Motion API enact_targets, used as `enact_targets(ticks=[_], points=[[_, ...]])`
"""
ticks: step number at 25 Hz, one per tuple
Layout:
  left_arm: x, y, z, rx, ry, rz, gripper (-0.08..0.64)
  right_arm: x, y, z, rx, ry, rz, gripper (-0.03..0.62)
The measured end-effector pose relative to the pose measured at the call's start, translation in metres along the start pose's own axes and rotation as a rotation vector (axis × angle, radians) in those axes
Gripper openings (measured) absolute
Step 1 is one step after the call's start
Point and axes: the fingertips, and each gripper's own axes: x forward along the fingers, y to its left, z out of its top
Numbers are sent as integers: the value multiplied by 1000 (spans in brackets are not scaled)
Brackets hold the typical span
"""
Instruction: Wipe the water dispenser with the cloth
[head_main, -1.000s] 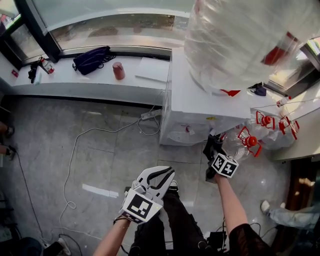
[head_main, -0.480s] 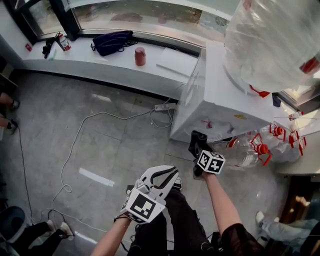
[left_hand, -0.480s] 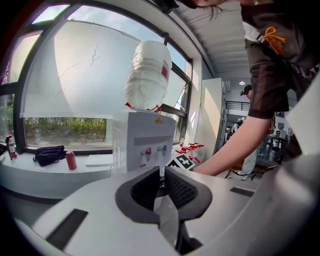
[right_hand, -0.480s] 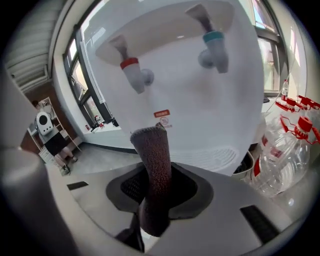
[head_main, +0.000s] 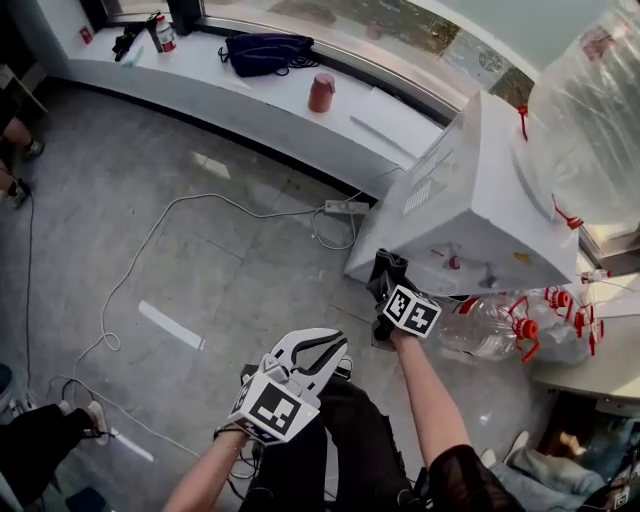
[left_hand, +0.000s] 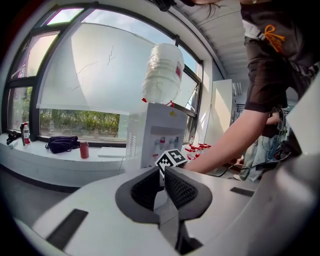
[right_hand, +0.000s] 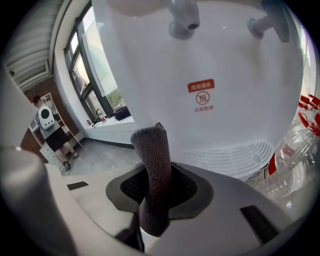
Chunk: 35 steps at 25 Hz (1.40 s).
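- Head view: one water dispenser (head_main: 480, 190) stands at two o'clock, carrying one large bottle (head_main: 590, 120). The right gripper (head_main: 388, 285) sits at the dispenser's seven o'clock, near its base.
- Left gripper view: the left gripper (left_hand: 162, 182) has its two jaws brought together — nothing between them. The dispenser shows at twelve o'clock.
- Right gripper view: both jaws are clamped on one dark cloth (right_hand: 154, 170), which stands upright toward twelve o'clock — two taps (right_hand: 182, 17) above, with the white front panel close behind.
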Motion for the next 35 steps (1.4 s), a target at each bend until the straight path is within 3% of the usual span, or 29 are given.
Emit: enact_targets(ticks=[7,24,28,32,35], points=[[0,12,6,-5,-23,9,43,-8,-55,13,-92,35,-113,110],[40,4,8,17,-24,-56,42,-69,-222,23,14,19,-382,110],[48,1,10,22,-27,-65,43,-72,-229,22,-85,49,-364,112],[53,-2,12,20,-31,-65,43,-75,-218,21,-122,13,-356,110],[53,-2,9,20,-24,-58,43,-75,-188,3,-244,14,-282,110]])
